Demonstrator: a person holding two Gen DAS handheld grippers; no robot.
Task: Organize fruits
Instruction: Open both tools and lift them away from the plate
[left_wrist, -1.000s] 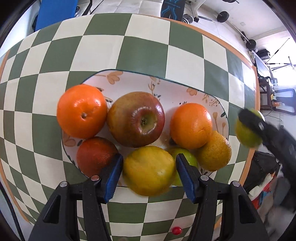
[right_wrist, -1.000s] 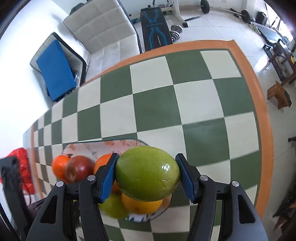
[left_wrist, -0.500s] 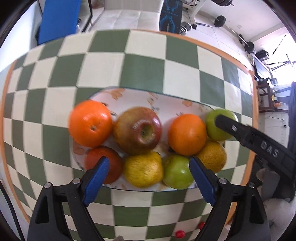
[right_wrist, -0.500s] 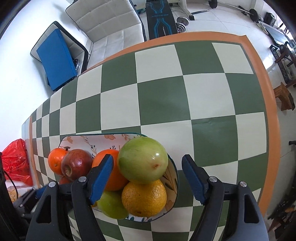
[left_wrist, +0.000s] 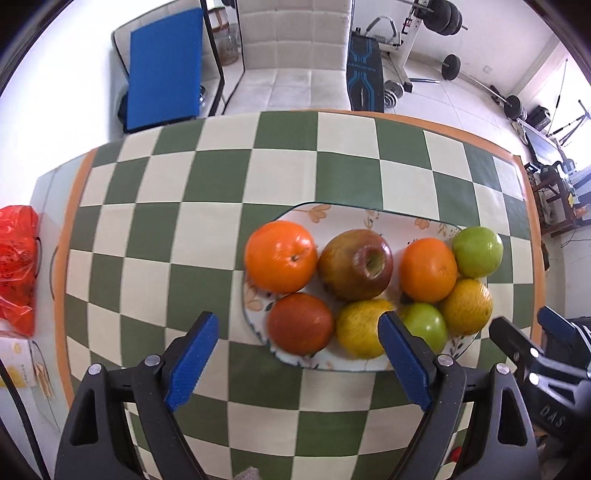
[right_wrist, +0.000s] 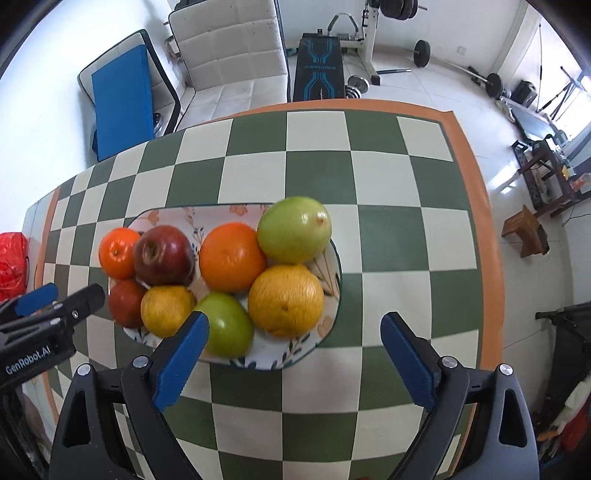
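A floral plate (left_wrist: 317, 216) (right_wrist: 162, 218) on the checkered table holds several fruits: oranges, a red apple (left_wrist: 356, 264) (right_wrist: 162, 254), yellow citrus and two green apples. The big green apple (right_wrist: 293, 229) (left_wrist: 477, 251) rests at the plate's right end, on top of its rim. My left gripper (left_wrist: 297, 350) hangs open above the plate's near edge, nothing between its blue pads. My right gripper (right_wrist: 295, 350) is open too, pulled back from the plate's right side and empty. Each gripper shows at the edge of the other's view.
A red plastic bag (left_wrist: 16, 266) lies off the table's left end. Behind the table stand a white padded seat (left_wrist: 291, 66), a blue panel (left_wrist: 162, 66) and a weight bench (right_wrist: 319, 66). A wooden stool (right_wrist: 526, 236) is on the floor at right. Bare checkered cloth (right_wrist: 399, 192) lies right of the plate.
My right gripper opened and let the green apple down on the plate's right end, then backed off. My left gripper opened off the yellow fruit and rose back from the plate.
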